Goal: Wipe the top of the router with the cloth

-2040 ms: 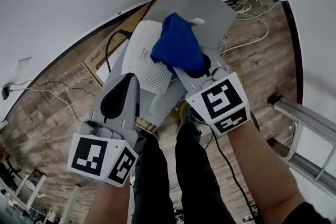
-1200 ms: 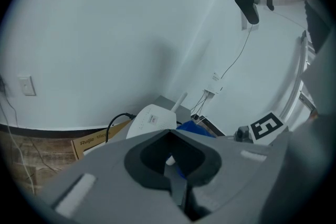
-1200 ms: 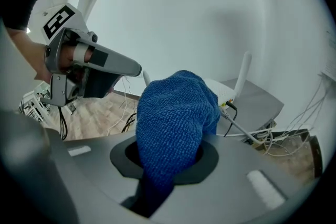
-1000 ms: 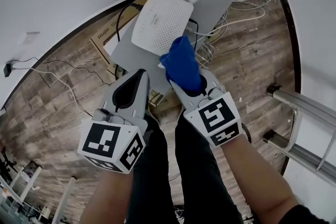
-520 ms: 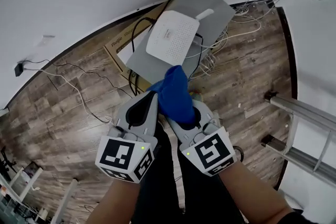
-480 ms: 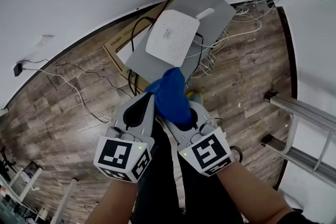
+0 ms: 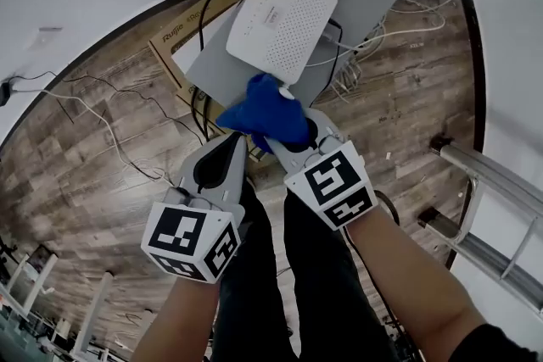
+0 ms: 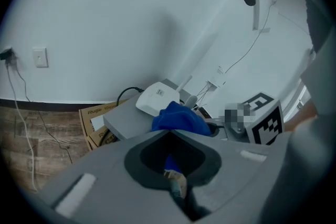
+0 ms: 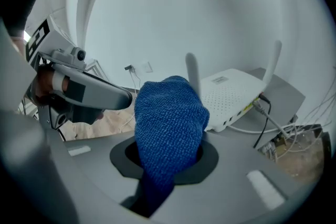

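Router [image 7: 280, 23] top sits bare, the cloth [image 7: 265, 110] clenched by fingers of the right gripper [image 7: 280, 130] just off its near edge, left gripper [image 7: 233, 147] closed and empty, so wiping strokes likely remain.

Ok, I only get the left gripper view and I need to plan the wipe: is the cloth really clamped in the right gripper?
Observer: Yes. The right gripper view shows the right gripper with its fingers shut on the cloth, which bunches up out of them.
Operator: Is it on the router top yet?
Observer: No. In the head view it sits at the near edge of the router, whose perforated top is uncovered. I cannot tell whether it touches.
Operator: Anything in the stroke's way?
Observer: Two antennas stand up from the router in the right gripper view, and cables are plugged into its side.
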{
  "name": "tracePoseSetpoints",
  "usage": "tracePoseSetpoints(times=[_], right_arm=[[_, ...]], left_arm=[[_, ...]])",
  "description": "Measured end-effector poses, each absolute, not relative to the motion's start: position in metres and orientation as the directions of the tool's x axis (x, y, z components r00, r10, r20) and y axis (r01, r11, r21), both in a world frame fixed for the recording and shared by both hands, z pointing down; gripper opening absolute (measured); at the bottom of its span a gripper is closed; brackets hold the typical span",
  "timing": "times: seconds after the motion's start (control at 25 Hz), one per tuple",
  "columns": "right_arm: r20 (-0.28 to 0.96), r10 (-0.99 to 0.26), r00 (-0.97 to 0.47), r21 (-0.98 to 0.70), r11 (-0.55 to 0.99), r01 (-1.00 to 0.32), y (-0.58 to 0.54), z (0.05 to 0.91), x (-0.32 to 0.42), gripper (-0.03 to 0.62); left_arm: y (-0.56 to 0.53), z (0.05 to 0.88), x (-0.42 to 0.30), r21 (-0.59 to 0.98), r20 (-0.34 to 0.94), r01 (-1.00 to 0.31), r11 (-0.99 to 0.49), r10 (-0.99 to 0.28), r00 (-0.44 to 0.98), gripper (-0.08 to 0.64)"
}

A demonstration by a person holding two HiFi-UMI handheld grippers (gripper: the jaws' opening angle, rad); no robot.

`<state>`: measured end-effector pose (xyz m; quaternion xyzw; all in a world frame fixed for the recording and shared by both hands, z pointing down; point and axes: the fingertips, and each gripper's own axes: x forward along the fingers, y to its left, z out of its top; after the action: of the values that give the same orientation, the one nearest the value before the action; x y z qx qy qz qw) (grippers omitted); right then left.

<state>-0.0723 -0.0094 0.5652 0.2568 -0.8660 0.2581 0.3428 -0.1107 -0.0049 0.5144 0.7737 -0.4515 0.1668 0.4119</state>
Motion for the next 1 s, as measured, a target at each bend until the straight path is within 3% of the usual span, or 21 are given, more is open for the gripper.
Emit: tracePoseSetpoints(times=[0.28,0.76,1.0], right_arm=[[0.706,-0.252,-0.662,-0.256,0.780,-0.570,-0.013,0.518,-0.065,0.102],[0.596,-0.341,-0.727,-0.282,0.759,-0.587,-0.069,0.422,-0.028,0.103],[0.615,-0.356,-0.704,-0.221,0.779,-0.587,-0.127,0.440,0.005,0.103]], left_arm=[[-0.037,0.468,-0.085,0.473,0.591,-0.818,-0.326,-0.571,0.570,0.002],[-0.100,0.372,-0.037,0.435,0.493,-0.810,-0.393,-0.649,0.579,0.002],[-0.143,0.373,-0.014,0.458,0.468,-0.820,-0.344,-0.690,0.551,0.002]])
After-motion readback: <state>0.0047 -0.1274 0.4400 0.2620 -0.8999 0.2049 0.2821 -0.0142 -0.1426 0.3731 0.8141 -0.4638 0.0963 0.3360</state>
